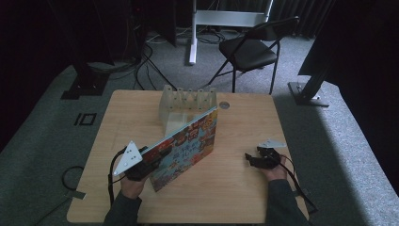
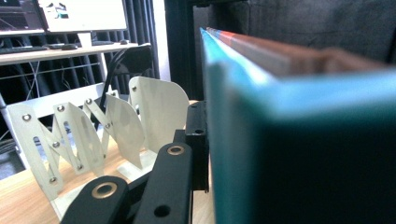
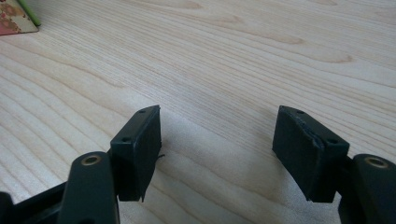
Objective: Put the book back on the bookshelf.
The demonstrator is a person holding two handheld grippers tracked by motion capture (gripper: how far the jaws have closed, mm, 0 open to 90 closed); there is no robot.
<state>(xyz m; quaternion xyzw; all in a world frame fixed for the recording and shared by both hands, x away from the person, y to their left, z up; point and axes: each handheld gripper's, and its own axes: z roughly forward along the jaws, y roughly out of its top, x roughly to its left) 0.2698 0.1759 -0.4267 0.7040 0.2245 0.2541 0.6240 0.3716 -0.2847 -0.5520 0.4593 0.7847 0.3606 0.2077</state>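
Note:
A large picture book [image 1: 188, 146] with a bright, busy cover is held tilted above the wooden table [image 1: 226, 188], its upper corner pointing toward a white slotted rack [image 1: 187, 101]. My left gripper [image 1: 157, 159] is shut on the book's lower left edge. In the left gripper view the teal book edge [image 2: 289, 140] sits against my black jaw, with the rack [image 2: 93, 135] just beyond to the left. My right gripper [image 1: 254, 159] rests low over the table at the right. It stands open [image 3: 217, 149] with bare wood between its fingers.
A black folding chair [image 1: 249, 49] and a white stand post [image 1: 193, 33] are on the carpet behind the table. Cables run across the floor at the back left. A small round grommet [image 1: 224, 105] sits near the table's far edge. A corner of the book [image 3: 14, 18] shows in the right gripper view.

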